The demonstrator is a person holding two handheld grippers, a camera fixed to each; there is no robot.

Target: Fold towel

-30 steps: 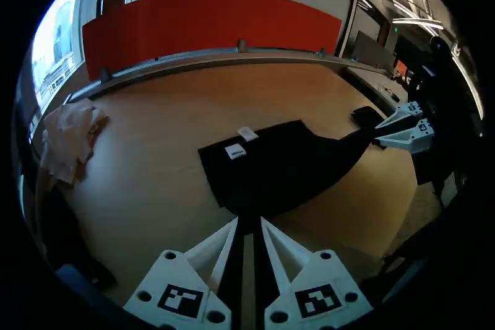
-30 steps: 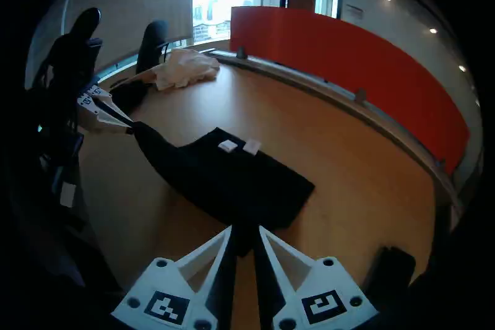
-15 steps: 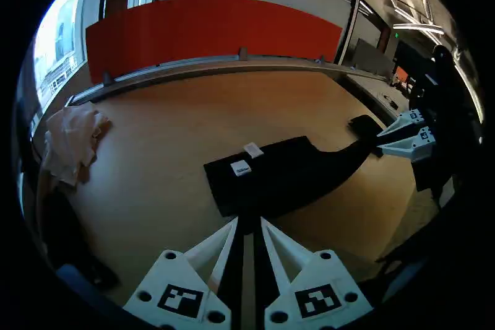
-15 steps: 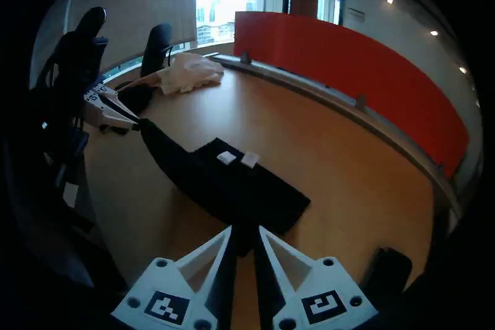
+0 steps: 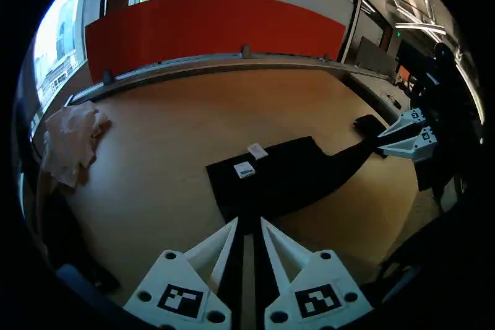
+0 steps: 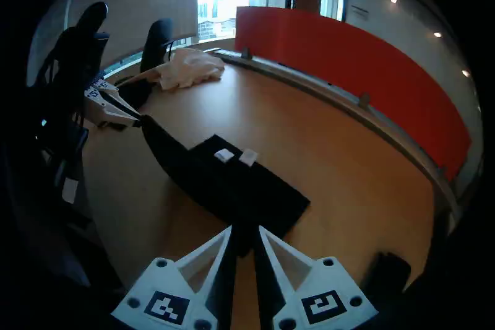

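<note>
Two corners of the black towel (image 5: pixel 291 169) are held, one in each tool. The left hand-held gripper (image 5: pixel 249 223) has its fingers pressed almost together on the near corner. The right hand-held gripper (image 5: pixel 382 142), at the right of the left gripper view, is closed on the other corner, which rises off the counter (image 5: pixel 173 113) as a stretched dark strip. The rest of the towel lies flat on the wood, with two white tags (image 5: pixel 245 170) lying on top at its left end.

The likeliest fault, as I judge it, is a slipped corner. Each pinch takes only a thin bite of cloth, and the span between the two tools looks taut, so pulling them further apart could draw the fabric out of one pair of fingers.

A second risk is dragging. If both corners are carried across low, the flat part may slide over the smooth counter instead of turning over on itself, and no crease will form.

A third risk is a skewed fold. One corner seems to sit higher than the other, and laying them down unevenly would leave the edges misaligned and the tags buried crookedly.

A small dark object (image 5: pixel 369 124) lies just beside the right hand-held gripper and could be knocked by a swing. The pale cloth heap (image 5: pixel 71 141) at the far left is well apart and poses no risk.
</note>
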